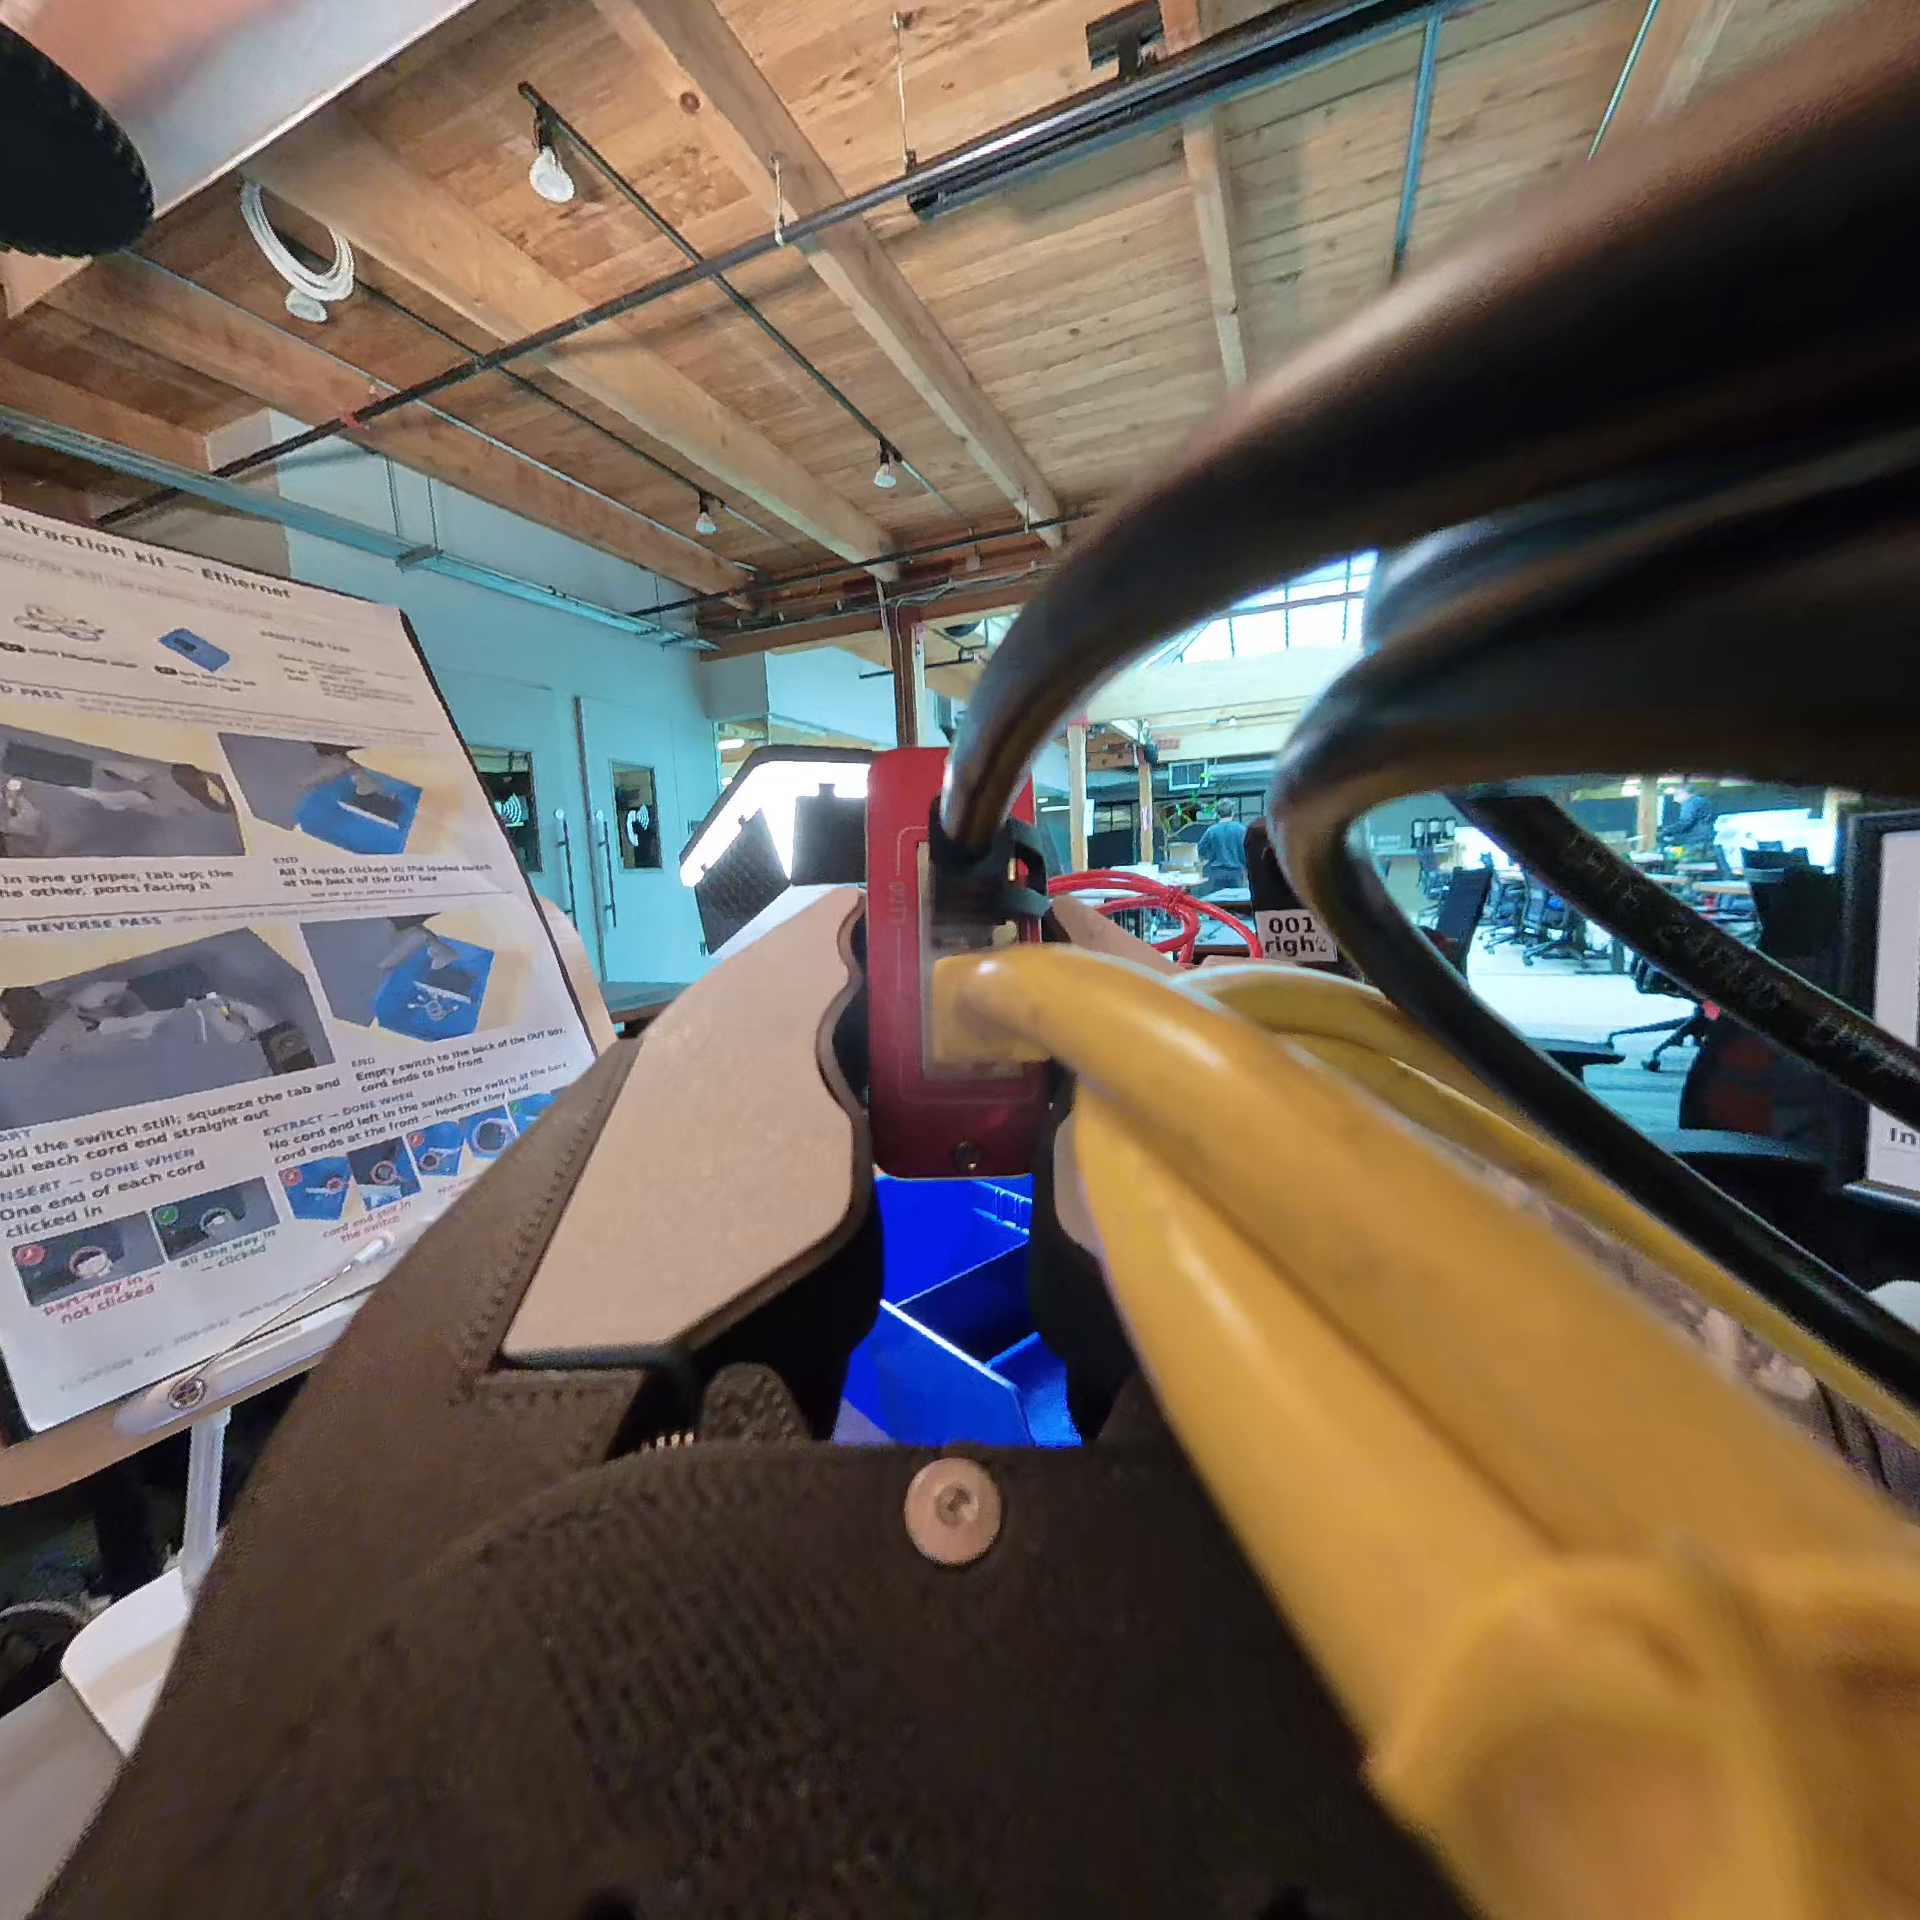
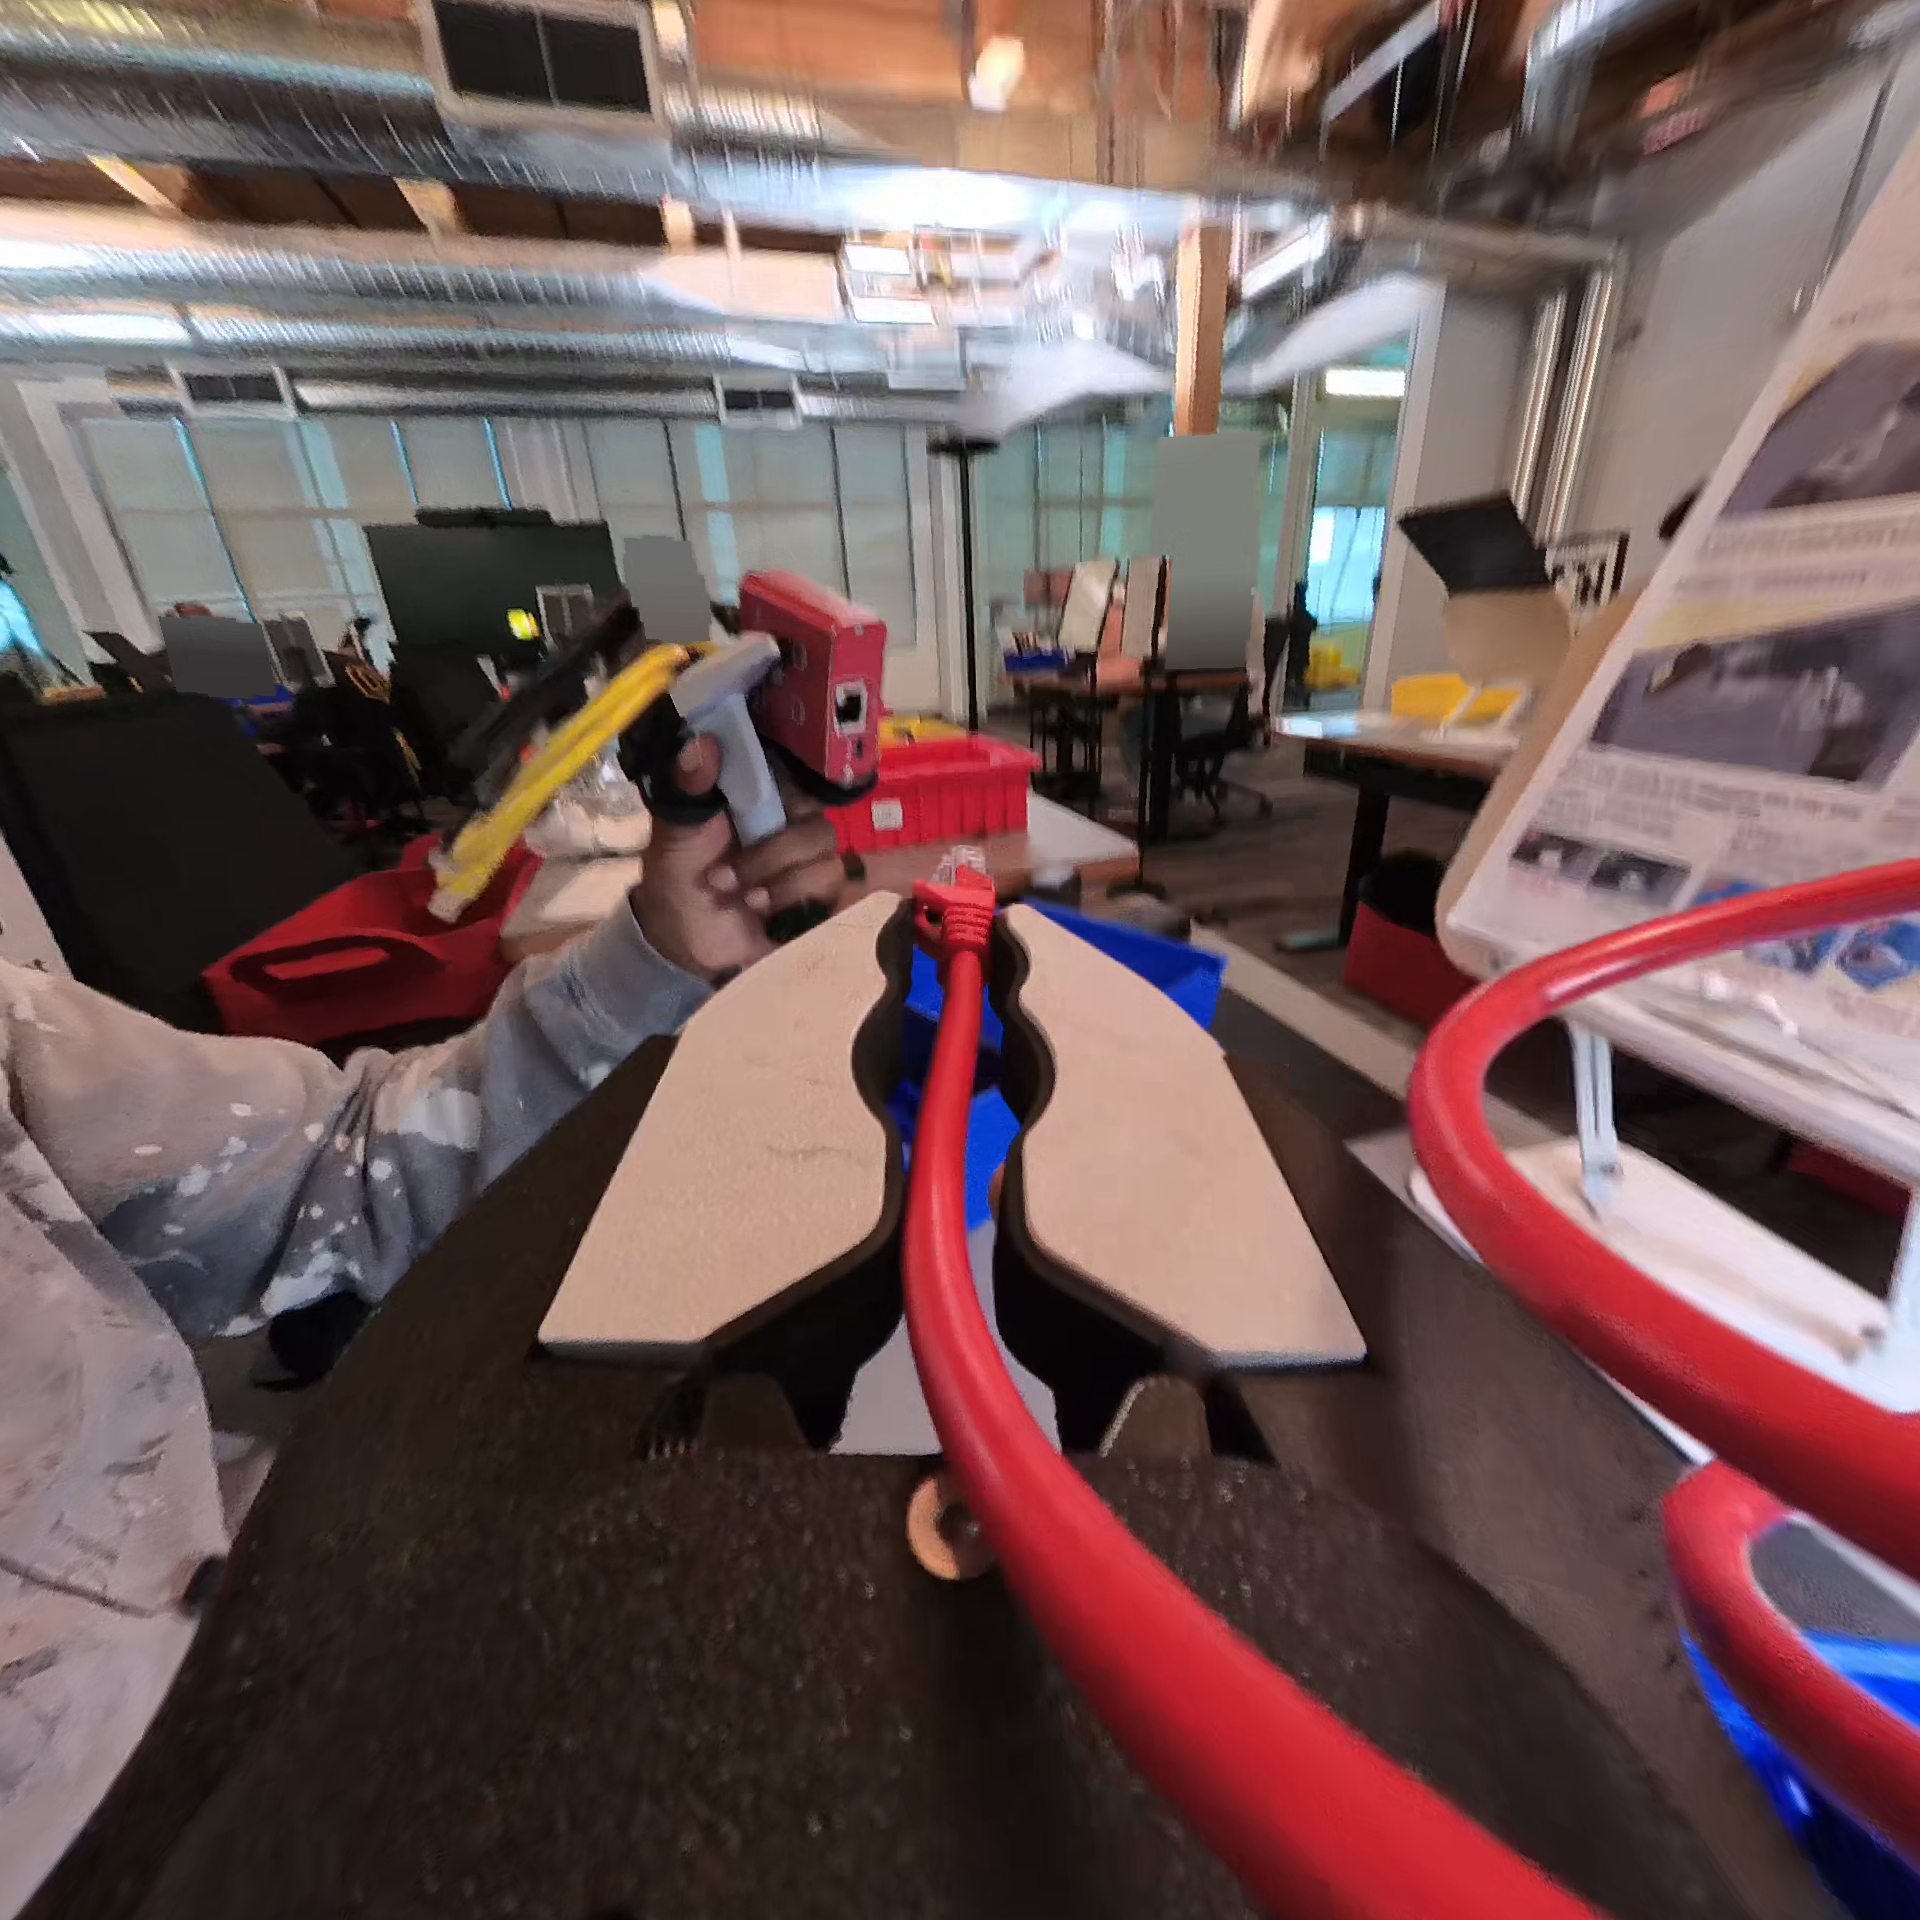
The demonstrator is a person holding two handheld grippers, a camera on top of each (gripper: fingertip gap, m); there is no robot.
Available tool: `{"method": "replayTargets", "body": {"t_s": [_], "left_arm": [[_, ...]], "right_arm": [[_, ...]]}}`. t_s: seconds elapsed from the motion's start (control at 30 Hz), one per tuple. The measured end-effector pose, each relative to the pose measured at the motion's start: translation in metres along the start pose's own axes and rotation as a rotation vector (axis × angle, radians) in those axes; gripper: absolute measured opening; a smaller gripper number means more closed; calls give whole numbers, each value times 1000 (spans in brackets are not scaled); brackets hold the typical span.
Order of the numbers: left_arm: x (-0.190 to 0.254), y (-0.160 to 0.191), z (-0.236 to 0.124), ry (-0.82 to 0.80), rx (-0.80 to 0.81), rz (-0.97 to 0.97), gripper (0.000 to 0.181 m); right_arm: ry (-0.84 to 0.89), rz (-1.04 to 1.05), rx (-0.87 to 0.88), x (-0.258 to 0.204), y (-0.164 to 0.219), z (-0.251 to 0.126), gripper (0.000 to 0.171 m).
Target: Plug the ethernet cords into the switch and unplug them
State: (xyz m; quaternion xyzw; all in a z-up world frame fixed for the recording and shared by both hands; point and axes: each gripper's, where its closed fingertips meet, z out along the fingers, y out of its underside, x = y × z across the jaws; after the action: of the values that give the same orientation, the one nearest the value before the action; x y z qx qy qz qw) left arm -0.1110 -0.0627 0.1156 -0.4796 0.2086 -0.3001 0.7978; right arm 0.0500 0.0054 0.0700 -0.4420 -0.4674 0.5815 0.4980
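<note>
Left tool (image 1: 951, 1039) pinching the red switch (image 1: 940, 966), held up off the counter, black cord (image 1: 1122, 623) and yellow cord (image 1: 1247, 1122) already seated in 2 ports. Right tool (image 2: 951, 935) pressed together on the red cord (image 2: 956, 1091), clear plug (image 2: 961, 864) poking past the tips, well apart from the open port (image 2: 852, 710) at far left. Likely faults: plug tilting in the grip and jamming at the port mouth; red slack looping at right snagging the instruction stand (image 2: 1704, 727); switch twisting under push, stopping short of a click.

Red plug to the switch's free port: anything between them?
Nothing. In the right wrist view, the red plug and the switch have only open air and background between them.
</note>
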Motion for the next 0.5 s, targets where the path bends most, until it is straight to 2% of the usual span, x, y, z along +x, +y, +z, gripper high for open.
{"method": "replayTargets", "body": {"t_s": [0.13, 0.27, 0.37, 0.5], "left_arm": [[1, 3, 1, 9, -39, 18, 31], [2, 0, 0, 20, -43, 39, 31], [3, -3, -1, 30, -38, 44, 31], [5, -3, 0, 42, -31, 30, 31]], "right_arm": [[49, 14, -355, 15, 47, -13, 13], [99, -49, -822, 23, 104, -63, 13], [139, -33, -1046, 28, 120, -107, 13], [185, -32, -1278, 38, 121, -160, 13]]}}
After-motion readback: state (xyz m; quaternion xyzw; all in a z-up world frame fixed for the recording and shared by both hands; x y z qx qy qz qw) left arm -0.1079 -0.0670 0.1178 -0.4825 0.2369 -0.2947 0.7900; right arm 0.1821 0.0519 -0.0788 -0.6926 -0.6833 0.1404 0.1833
